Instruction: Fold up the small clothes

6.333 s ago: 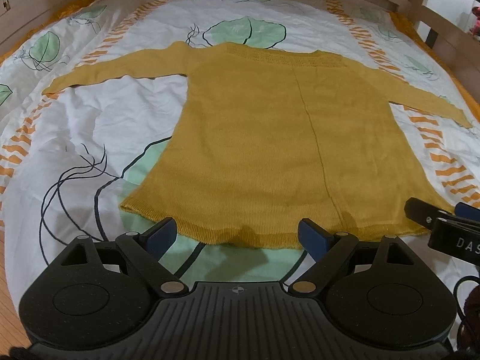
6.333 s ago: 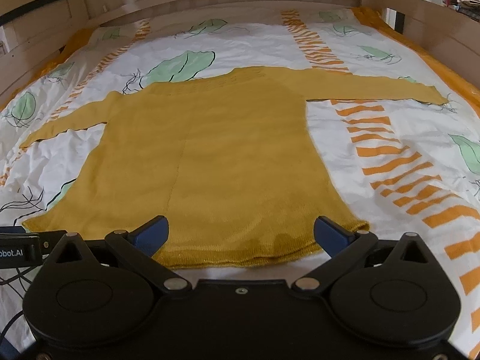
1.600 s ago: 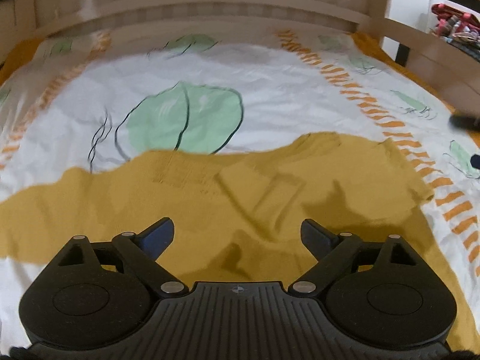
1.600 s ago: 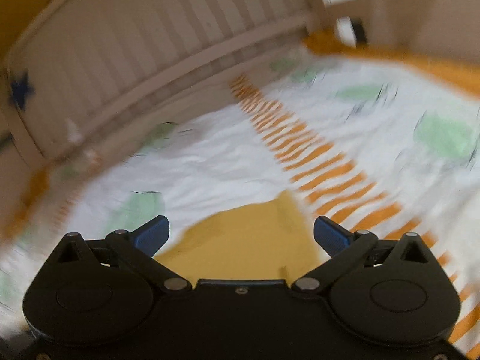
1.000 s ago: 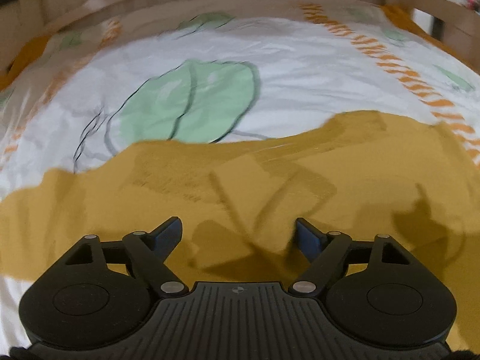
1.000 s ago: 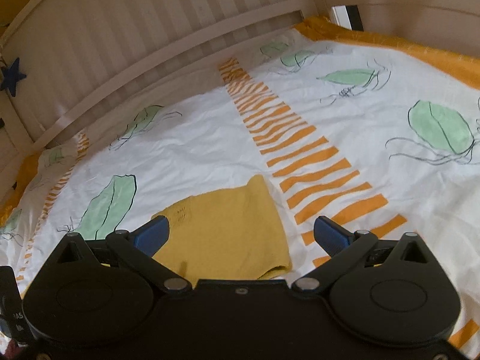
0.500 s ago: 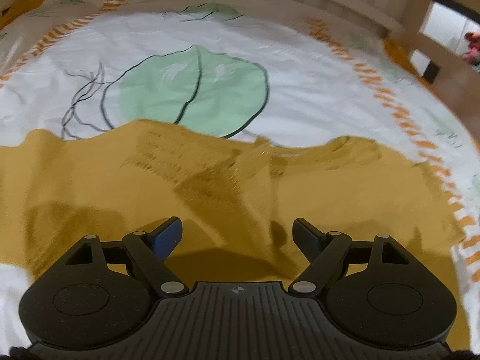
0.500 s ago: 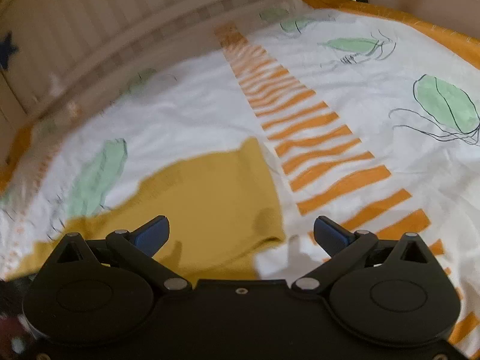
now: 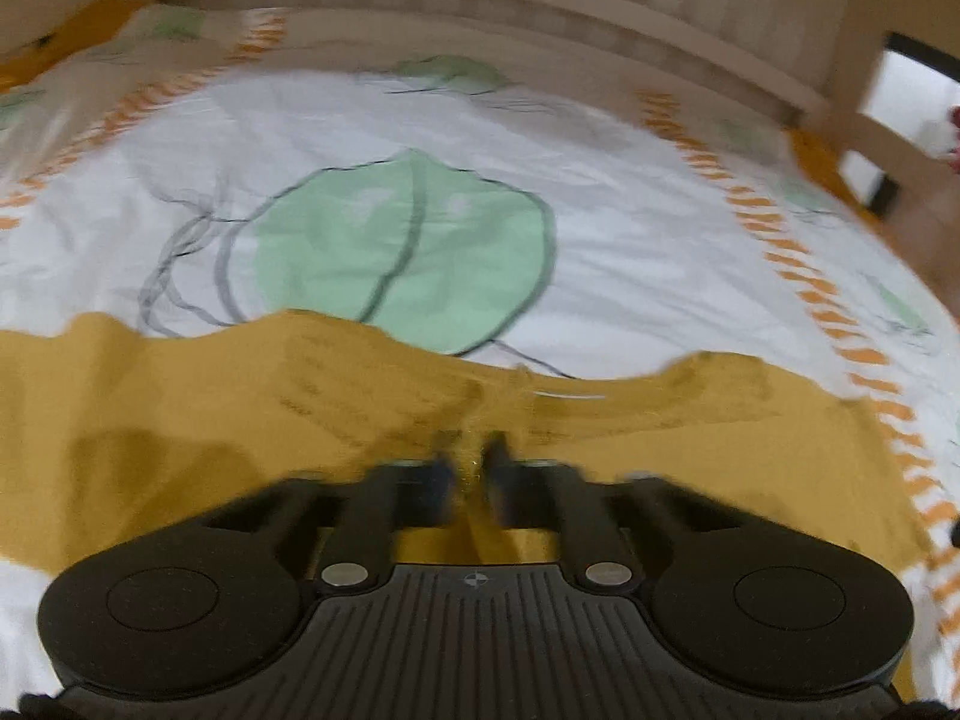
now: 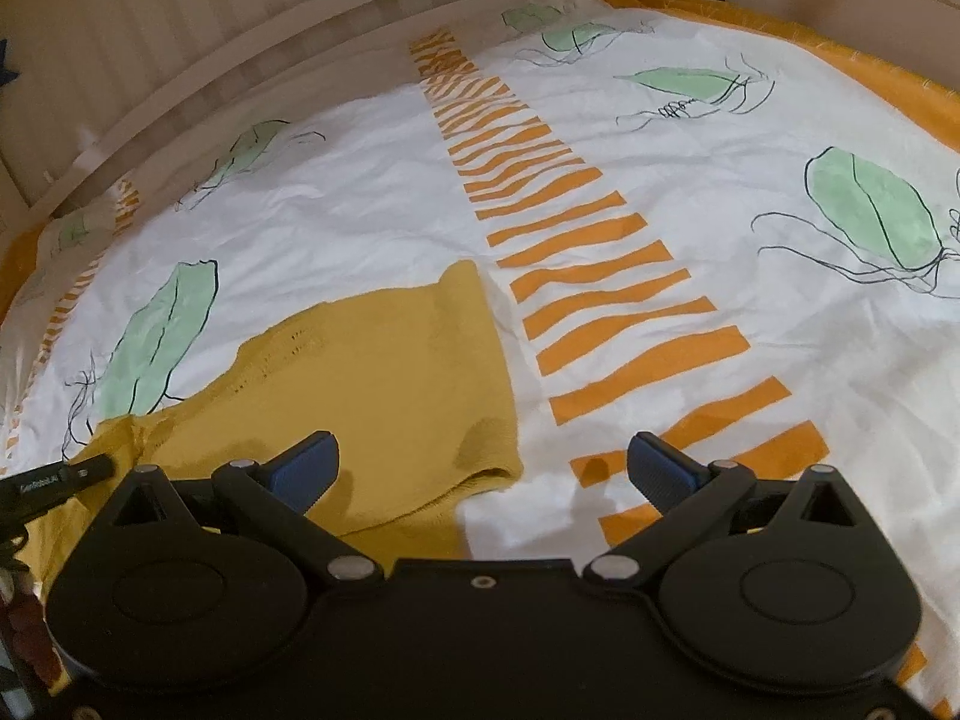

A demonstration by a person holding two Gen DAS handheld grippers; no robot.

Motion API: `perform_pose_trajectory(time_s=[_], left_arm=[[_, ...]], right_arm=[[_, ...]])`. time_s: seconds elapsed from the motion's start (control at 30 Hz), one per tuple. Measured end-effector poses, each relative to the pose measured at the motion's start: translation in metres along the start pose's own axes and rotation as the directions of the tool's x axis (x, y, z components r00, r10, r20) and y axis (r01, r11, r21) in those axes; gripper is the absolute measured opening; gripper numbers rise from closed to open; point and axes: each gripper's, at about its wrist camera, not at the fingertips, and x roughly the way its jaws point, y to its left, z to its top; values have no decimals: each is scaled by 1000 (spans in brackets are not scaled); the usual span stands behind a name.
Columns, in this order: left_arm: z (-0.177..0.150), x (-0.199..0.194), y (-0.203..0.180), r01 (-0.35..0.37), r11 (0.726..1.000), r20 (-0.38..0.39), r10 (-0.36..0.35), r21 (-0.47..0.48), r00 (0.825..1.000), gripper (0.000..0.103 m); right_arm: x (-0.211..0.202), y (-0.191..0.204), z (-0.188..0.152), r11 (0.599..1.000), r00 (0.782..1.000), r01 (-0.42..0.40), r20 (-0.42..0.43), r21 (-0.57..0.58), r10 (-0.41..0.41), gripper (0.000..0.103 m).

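Observation:
A mustard-yellow knit sweater (image 9: 180, 420) lies on the bed. In the left wrist view my left gripper (image 9: 470, 468) is shut on a pinch of the sweater near its neckline, and the fabric puckers toward the fingers. The view is blurred. In the right wrist view the sweater's folded right part (image 10: 384, 372) lies flat with its edge along the orange stripes. My right gripper (image 10: 480, 471) is open and empty, low over that folded edge. The left gripper's tip (image 10: 60, 480) shows at the far left on the sweater.
The bedsheet (image 10: 690, 192) is white with green leaves and orange stripes (image 10: 570, 252). A slatted wooden headboard (image 10: 180, 30) stands at the back and a wooden side rail (image 9: 888, 150) at the right.
My left gripper has closed on the sweater near the neckline. My right gripper stays open and has shifted slightly over the folded edge.

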Motion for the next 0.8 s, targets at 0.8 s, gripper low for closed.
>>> perform_pose_trajectory(time_s=[0.8], left_arm=[[-14, -8, 93, -136, 973, -47, 130, -185, 990, 34]], right_arm=[[7, -8, -1, 1000, 999, -5, -49, 18, 6, 102]])
